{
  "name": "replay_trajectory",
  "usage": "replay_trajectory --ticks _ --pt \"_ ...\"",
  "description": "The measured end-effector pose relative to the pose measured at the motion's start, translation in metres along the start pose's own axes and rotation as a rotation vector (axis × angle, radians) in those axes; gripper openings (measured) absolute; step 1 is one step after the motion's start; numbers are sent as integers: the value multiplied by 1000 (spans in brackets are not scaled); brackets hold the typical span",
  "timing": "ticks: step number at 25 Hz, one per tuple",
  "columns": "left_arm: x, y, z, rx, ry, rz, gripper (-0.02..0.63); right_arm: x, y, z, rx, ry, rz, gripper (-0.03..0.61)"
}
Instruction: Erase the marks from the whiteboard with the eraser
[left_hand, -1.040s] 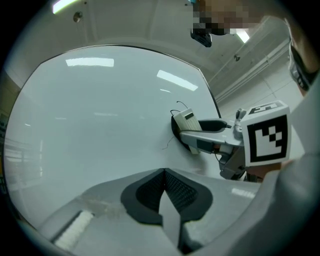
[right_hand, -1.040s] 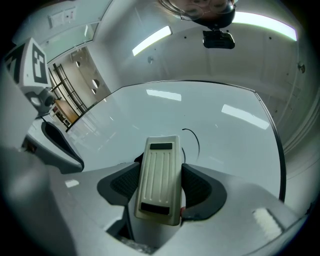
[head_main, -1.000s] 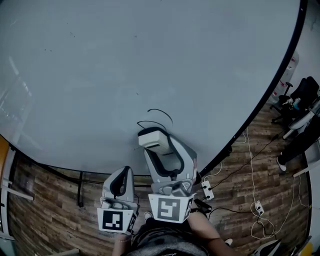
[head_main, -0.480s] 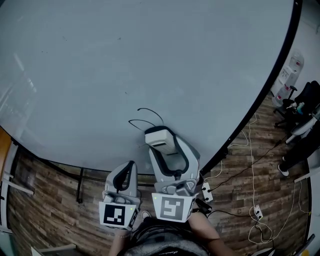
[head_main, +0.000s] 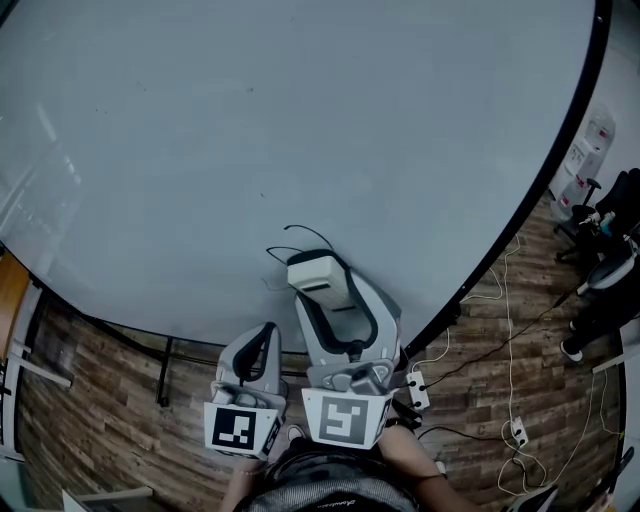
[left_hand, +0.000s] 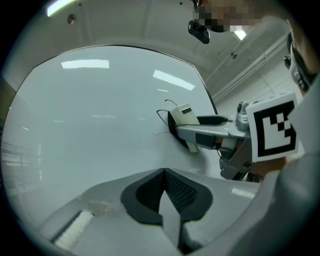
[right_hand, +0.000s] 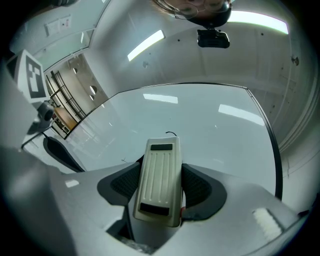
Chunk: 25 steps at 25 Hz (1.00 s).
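Eraser (right_hand: 160, 175), a pale ribbed block with a dark strip at each end, sits lengthwise between the two dark pads of the right gripper (head_main: 320, 278), which is clamped on its long sides. In the head view it lies just below the middle of the frame, its far end against the whiteboard (head_main: 300, 120), a broad pale sheet with a dark edge that fills the upper and left parts of the picture. Thin black marks (head_main: 308, 233) curve on the board just above and to the upper left of the eraser's far end; the right gripper view shows one small dark hook of them peeking past the top of the eraser. The left gripper (left_hand: 164, 182) hangs in the lower middle of the head view, just left of the right one and lower in the frame, its jaws pressed together with nothing between them. From its own camera the eraser and the right gripper appear at centre right, against the board. Wood-plank floor (head_main: 90, 400) runs along the bottom of the head view, with white cables (head_main: 505, 330) trailing at lower right.
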<state>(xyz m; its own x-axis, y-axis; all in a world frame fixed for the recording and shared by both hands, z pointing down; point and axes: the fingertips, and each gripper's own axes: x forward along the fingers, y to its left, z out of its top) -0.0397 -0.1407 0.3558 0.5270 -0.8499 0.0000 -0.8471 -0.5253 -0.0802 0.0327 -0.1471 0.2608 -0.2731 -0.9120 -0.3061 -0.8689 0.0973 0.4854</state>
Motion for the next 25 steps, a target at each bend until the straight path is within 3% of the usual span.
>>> replay_trajectory --ticks 9,21,25 --pt "5 1 9 17 -10 1 2 3 1 7 7 -12 21 268" --pt "-22 -22 2 -20 -34 129 2 -3 3 3 -48 -87 92 268" --pt "-27 -16 8 0 -36 120 2 0 3 5 -40 -76 71 268"
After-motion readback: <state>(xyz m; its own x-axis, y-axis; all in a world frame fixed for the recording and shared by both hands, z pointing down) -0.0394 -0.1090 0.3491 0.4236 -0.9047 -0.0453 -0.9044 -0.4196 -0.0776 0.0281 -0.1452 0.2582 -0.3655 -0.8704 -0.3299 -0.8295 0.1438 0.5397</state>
